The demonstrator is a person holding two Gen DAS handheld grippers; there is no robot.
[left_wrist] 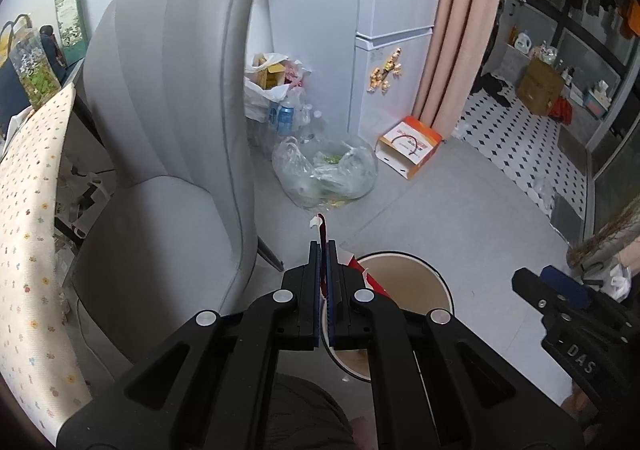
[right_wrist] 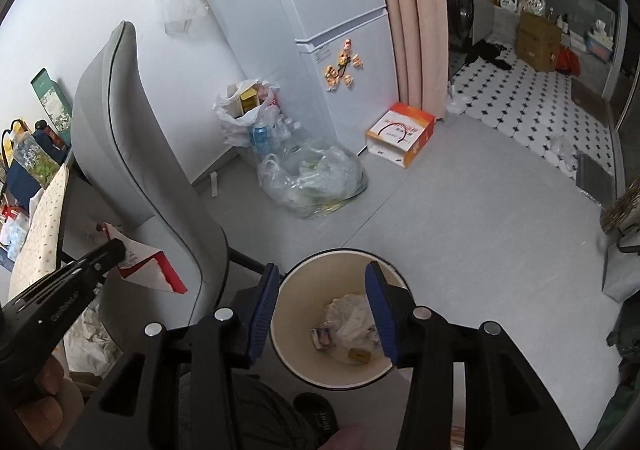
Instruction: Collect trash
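Note:
My left gripper (left_wrist: 324,246) is shut on a torn red and white carton piece (left_wrist: 321,228), which sticks out past the fingertips. It hangs just left of a round cream waste bin (left_wrist: 404,256). In the right wrist view the same carton piece (right_wrist: 148,268) hangs from the left gripper (right_wrist: 114,248) beside the chair. My right gripper (right_wrist: 322,270) stands open above the bin (right_wrist: 296,290) with nothing between its blue pads. In the bin lie crumpled clear plastic (right_wrist: 352,320) and small scraps. The right gripper (left_wrist: 540,280) also shows at the right edge of the left wrist view.
A grey upholstered chair (left_wrist: 160,130) stands close on the left, beside a table with a dotted cloth (left_wrist: 28,218). On the floor ahead lie a clear bag of rubbish (left_wrist: 324,174), a white bag with bottles (left_wrist: 272,98) and an orange box (left_wrist: 410,148) by the fridge (left_wrist: 384,50).

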